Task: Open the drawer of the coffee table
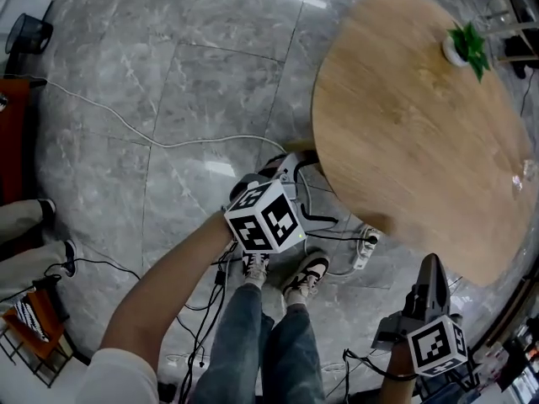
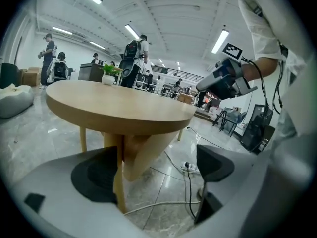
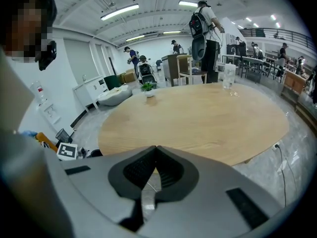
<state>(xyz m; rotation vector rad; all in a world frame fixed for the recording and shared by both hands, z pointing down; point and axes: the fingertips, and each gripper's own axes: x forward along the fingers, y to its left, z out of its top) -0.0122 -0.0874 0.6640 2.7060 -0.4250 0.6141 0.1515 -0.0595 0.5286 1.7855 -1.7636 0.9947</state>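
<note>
Grey marble floor [image 1: 168, 99], round coffee table [image 1: 413, 116] ahead. My left claw [image 2: 153, 165], spread, faces the wooden block [image 2: 143, 150] beneath it, likely the drawer. My right claw [image 3: 155, 168] is pressed together, idle. I'm approaching; next I need a grip there.

Blue jeans [image 1: 269, 343], black-and-white sneakers [image 1: 305, 274] and a white short sleeve [image 1: 118, 379] are being worn. The left gripper [image 2: 156, 168] and the right gripper [image 3: 156, 150] are being shown as pale grey shells lined with black pads [image 3: 138, 170]. Each is being topped by a white cube [image 1: 264, 217] printed with black square markers, and a black cable [image 1: 383, 374] is being trailed from the right one.
</note>
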